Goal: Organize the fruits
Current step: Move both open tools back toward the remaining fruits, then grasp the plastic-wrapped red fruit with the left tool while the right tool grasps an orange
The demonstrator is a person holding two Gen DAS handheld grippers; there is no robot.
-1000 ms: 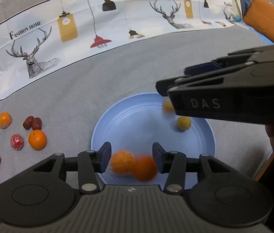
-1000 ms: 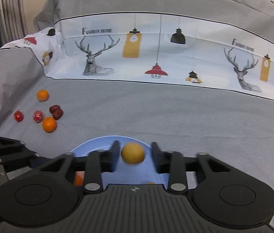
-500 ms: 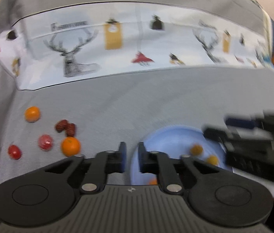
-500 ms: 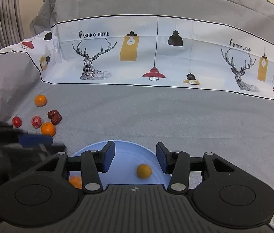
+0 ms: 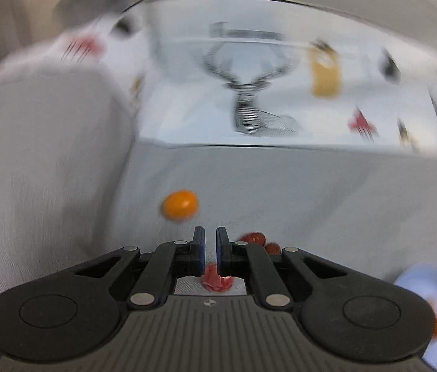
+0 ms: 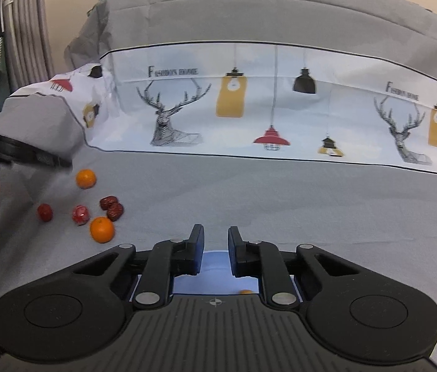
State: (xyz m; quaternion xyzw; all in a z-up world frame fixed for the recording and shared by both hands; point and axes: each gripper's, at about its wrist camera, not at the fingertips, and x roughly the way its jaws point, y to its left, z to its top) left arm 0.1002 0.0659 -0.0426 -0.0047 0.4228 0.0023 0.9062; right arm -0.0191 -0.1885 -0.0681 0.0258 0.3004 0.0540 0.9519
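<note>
My left gripper [image 5: 210,249] has its jaws nearly together with nothing between them, above the loose fruits on the grey cloth. Below it lies a pink-red fruit [image 5: 216,280], with red dates [image 5: 257,240] to its right and a small orange [image 5: 180,205] ahead. The view is blurred. My right gripper [image 6: 215,246] is narrowly open and empty over the blue plate [image 6: 215,268], which holds a small yellow fruit [image 6: 245,291]. In the right wrist view the left gripper [image 6: 35,155] hovers at the far left, over two oranges [image 6: 86,179], dates [image 6: 112,207] and two red fruits [image 6: 80,214].
A deer and lamp printed cloth [image 6: 249,102] rises behind the grey surface. A grey draped bulge [image 6: 38,124] stands at the left. The blue plate with an orange shows at the right edge of the left wrist view [image 5: 426,285].
My left gripper swung left from the plate to the loose fruits and closed up. My right gripper let the yellow fruit fall onto the plate, then narrowed its jaws.
</note>
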